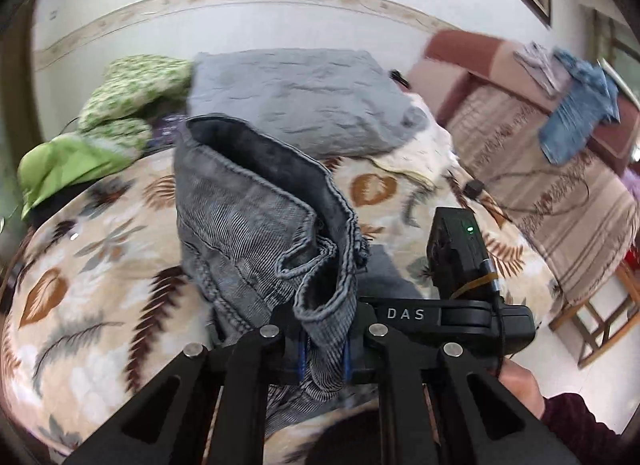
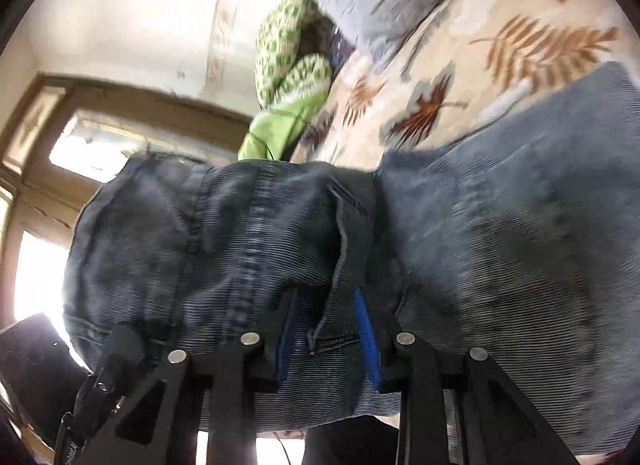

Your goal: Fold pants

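The left gripper [image 1: 324,357] is clamped on a bunched edge of the grey-blue corduroy pants [image 1: 256,225], which rise in a fold above the leaf-patterned bed [image 1: 80,305]. The right gripper [image 2: 328,345] is clamped on a thick bundle of the same pants [image 2: 240,249], its blue pads [image 2: 366,337] pressed into the cloth; the rest of the fabric drapes down onto the bed beside it. A grey pillow [image 1: 296,97] lies at the far side of the bed, a green patterned cloth [image 1: 132,93] just beside it.
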`<move>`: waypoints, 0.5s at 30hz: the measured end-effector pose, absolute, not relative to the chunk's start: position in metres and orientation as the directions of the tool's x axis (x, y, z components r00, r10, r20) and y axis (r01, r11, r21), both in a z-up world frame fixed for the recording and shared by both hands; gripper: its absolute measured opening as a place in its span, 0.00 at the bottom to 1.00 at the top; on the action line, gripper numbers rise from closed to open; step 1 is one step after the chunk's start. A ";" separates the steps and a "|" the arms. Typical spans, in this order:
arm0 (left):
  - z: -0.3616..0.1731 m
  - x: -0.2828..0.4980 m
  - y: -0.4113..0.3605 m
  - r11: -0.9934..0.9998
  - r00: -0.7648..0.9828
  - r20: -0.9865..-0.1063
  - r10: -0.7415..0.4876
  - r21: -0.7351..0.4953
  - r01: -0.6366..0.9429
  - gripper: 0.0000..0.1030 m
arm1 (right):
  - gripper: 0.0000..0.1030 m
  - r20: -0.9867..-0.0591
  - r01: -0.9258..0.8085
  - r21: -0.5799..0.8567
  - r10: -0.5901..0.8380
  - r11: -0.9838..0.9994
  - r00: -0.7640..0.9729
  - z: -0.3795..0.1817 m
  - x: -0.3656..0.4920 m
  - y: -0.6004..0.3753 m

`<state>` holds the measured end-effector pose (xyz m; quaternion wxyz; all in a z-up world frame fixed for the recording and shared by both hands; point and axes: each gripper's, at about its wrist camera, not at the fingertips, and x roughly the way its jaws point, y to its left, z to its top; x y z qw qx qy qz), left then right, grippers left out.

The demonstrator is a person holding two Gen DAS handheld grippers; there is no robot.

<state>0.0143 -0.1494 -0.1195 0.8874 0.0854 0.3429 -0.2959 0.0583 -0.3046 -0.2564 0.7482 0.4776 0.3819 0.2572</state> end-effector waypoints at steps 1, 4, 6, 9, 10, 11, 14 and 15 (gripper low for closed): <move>-0.125 0.015 -0.164 0.801 0.581 -0.669 -0.463 -0.036 0.597 0.13 | 0.31 -0.316 -0.012 0.916 0.738 0.402 0.596 -0.258 0.052 -0.317; -0.147 0.017 -0.201 0.771 0.531 -0.704 -0.470 -0.035 0.636 0.13 | 0.32 -0.297 0.017 0.923 0.686 0.384 0.664 -0.263 0.034 -0.352; -0.164 0.019 -0.228 0.752 0.495 -0.734 -0.465 -0.032 0.659 0.13 | 0.32 -0.288 0.043 0.931 0.658 0.363 0.696 -0.268 0.023 -0.376; -0.191 0.017 -0.257 0.720 0.439 -0.769 -0.465 -0.041 0.693 0.13 | 0.32 -0.369 0.145 0.909 0.590 0.391 0.718 -0.285 0.007 -0.406; -0.201 0.015 -0.264 0.710 0.414 -0.789 -0.454 -0.040 0.703 0.13 | 0.32 -0.371 0.166 0.912 0.579 0.375 0.726 -0.292 0.002 -0.414; -0.207 0.016 -0.267 0.708 0.402 -0.803 -0.440 -0.035 0.705 0.14 | 0.32 -0.358 0.179 0.922 0.573 0.344 0.737 -0.300 -0.005 -0.423; -0.209 0.012 -0.261 0.694 0.382 -0.809 -0.447 -0.044 0.718 0.17 | 0.32 -0.342 0.210 0.933 0.541 0.291 0.769 -0.313 -0.026 -0.443; -0.203 0.011 -0.255 0.686 0.379 -0.802 -0.462 -0.053 0.726 0.18 | 0.32 -0.344 0.212 0.932 0.529 0.294 0.776 -0.311 -0.033 -0.450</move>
